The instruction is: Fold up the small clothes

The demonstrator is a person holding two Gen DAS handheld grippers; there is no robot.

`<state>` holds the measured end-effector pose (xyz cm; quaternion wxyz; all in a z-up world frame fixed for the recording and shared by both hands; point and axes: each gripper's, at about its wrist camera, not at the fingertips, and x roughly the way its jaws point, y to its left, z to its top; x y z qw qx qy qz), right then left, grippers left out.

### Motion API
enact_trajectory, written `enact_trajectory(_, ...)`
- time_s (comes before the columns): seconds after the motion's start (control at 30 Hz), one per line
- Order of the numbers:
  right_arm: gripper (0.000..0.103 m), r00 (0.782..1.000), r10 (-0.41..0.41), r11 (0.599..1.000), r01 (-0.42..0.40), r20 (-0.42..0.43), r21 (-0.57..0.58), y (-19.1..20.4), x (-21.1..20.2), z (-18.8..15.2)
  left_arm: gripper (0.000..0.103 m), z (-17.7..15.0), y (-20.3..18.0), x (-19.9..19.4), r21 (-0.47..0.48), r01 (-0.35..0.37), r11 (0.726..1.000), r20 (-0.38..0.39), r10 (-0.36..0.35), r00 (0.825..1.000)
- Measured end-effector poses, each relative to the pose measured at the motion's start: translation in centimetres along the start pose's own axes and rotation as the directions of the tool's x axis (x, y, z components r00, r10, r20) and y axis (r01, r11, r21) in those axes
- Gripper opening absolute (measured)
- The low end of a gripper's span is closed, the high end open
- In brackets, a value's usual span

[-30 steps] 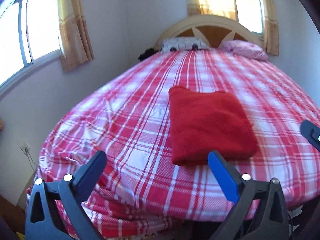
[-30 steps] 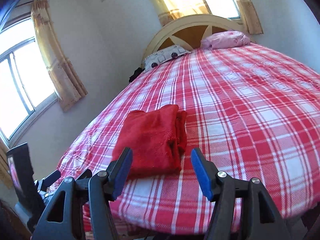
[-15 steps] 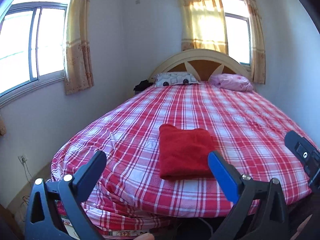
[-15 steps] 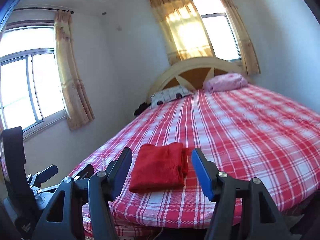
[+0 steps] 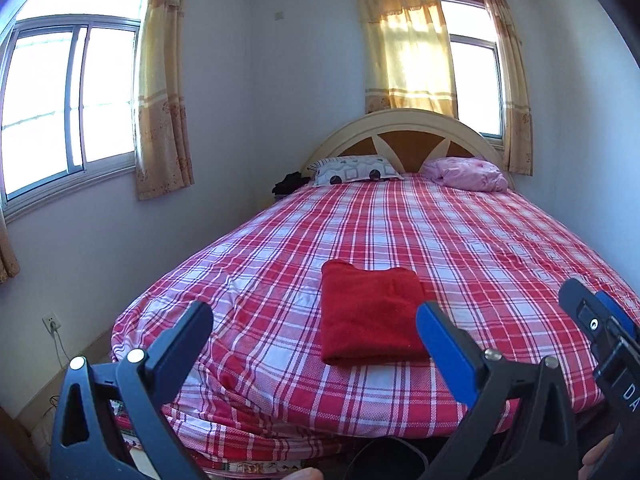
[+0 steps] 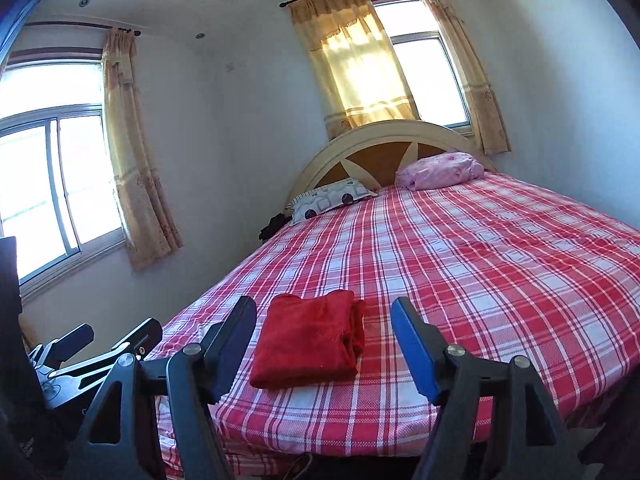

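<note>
A red garment (image 5: 370, 312) lies folded into a neat rectangle on the red-and-white plaid bed (image 5: 500, 248), near its foot. It also shows in the right wrist view (image 6: 310, 340). My left gripper (image 5: 314, 332) is open and empty, held back from the bed's foot, clear of the garment. My right gripper (image 6: 324, 328) is open and empty too, also back from the bed. The right gripper shows at the right edge of the left wrist view (image 5: 600, 320). The left gripper shows at the lower left of the right wrist view (image 6: 100, 344).
A patterned pillow (image 5: 352, 170) and a pink bundle (image 5: 466, 172) lie by the arched headboard (image 5: 404, 136). Walls with curtained windows (image 5: 72, 100) close in at the left and behind. A wall socket (image 5: 52, 322) with a cable sits low at the left.
Both grippers have pulled back and up from the bed. The folded garment now looks smaller and farther away. It has not moved on the bed.
</note>
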<state>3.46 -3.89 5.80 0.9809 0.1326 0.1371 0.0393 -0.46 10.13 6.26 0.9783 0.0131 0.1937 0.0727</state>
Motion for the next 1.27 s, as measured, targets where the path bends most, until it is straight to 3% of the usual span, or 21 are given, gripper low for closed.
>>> enact_trajectory(0.73,0.071,1.0,-0.01,1.0,0.01,-0.01,0.007,-0.3,-0.2,-0.8,0.103,-0.5,-0.5,0.7,0.021,-0.043,0.999,-0.015,0.043,0.999)
enact_trajectory(1.27,0.071,0.999,-0.019,1.0,0.019,-0.039,0.018,-0.7,0.1,-1.2,0.103,-0.8,-0.9,0.6,0.044,0.004,0.999,-0.002,-0.003,1.0)
